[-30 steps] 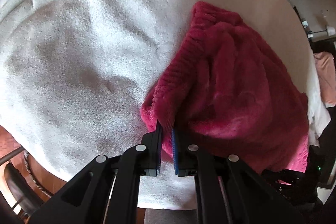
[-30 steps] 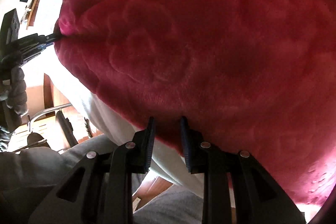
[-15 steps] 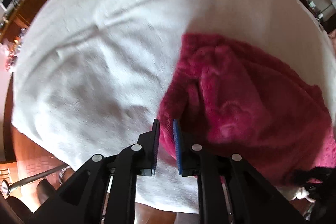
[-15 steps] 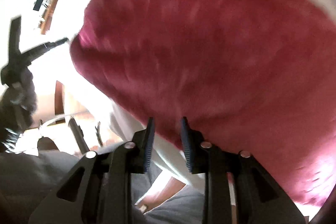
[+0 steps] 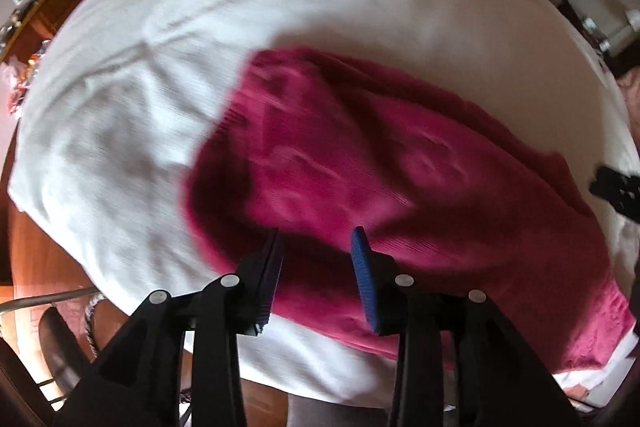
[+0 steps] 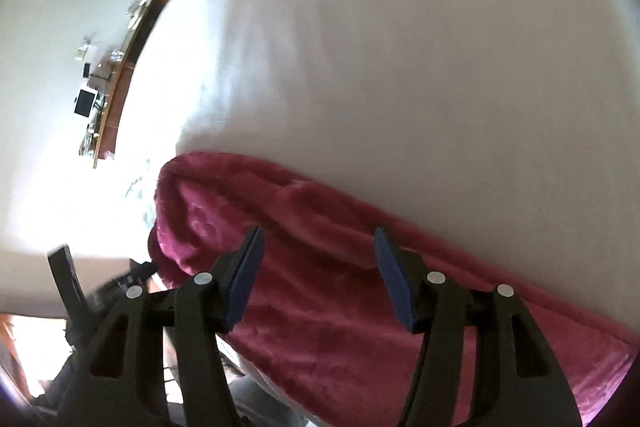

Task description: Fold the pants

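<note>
The pants are fuzzy magenta fleece, lying folded on a white towel-covered table. My left gripper is open and empty, above the near edge of the pants. In the right wrist view the pants fill the lower part of the frame. My right gripper is open wide and empty, above the fabric. The right gripper's black body shows at the right edge of the left wrist view. Both views are motion-blurred.
The white cloth stretches far beyond the pants. A wooden counter with small clutter and a monitor stands at the far left. A dark chair sits under the table's near-left edge.
Both grippers have opened and let go of the pants. Both have lifted back, and the pants now lie flat on the cloth.
</note>
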`<state>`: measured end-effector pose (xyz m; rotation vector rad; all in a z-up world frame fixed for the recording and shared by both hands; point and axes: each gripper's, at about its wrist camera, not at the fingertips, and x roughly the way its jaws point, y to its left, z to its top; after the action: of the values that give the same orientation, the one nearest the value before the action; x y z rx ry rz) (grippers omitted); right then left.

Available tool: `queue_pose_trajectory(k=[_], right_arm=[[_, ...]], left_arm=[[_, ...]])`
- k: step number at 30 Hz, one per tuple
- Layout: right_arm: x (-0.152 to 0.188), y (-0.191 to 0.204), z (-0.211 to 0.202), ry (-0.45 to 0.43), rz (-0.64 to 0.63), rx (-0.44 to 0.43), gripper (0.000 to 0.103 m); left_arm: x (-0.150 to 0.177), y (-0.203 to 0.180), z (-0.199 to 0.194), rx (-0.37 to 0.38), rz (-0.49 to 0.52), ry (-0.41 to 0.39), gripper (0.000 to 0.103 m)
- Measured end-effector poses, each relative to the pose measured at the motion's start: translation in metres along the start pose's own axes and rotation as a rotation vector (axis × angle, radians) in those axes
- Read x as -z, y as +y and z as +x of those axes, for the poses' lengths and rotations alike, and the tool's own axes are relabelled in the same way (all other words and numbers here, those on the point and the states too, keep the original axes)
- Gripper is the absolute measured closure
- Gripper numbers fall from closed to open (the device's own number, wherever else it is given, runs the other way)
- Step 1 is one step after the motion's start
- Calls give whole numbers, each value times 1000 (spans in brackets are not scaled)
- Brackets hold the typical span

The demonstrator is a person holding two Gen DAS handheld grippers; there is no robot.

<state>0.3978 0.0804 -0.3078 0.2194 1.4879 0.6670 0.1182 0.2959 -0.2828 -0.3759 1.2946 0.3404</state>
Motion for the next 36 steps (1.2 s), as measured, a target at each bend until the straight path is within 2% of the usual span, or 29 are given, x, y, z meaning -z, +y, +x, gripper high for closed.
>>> queue_pose_trajectory(k=[5, 11, 17, 21, 28, 30, 32, 34, 36], right_arm=[[7, -24, 17, 105, 31, -98, 44], [29, -26, 28, 210, 7, -175, 41], [10, -19, 42, 210, 20, -215, 33], [-10, -9, 59, 208, 45, -241, 31], [-33, -1, 63, 168, 46, -268, 31], [-40, 2, 67, 151, 34, -255, 40], [-46, 2, 74, 155, 33, -198, 78], [-51, 2, 75, 151, 24, -124, 98], [-60, 2, 56, 80, 22, -99, 99]], left_arm=[[27, -49, 21, 10, 49, 65, 67], [45, -61, 39, -33, 48, 111, 67], [48, -63, 40, -49, 42, 115, 66], [45, -62, 44, -50, 37, 119, 65], [40, -58, 47, -42, 51, 128, 64], [42, -60, 53, -41, 57, 131, 64], [41, -60, 55, -36, 59, 135, 64], [39, -58, 59, -29, 58, 138, 63], [37, -55, 62, -18, 57, 140, 63]])
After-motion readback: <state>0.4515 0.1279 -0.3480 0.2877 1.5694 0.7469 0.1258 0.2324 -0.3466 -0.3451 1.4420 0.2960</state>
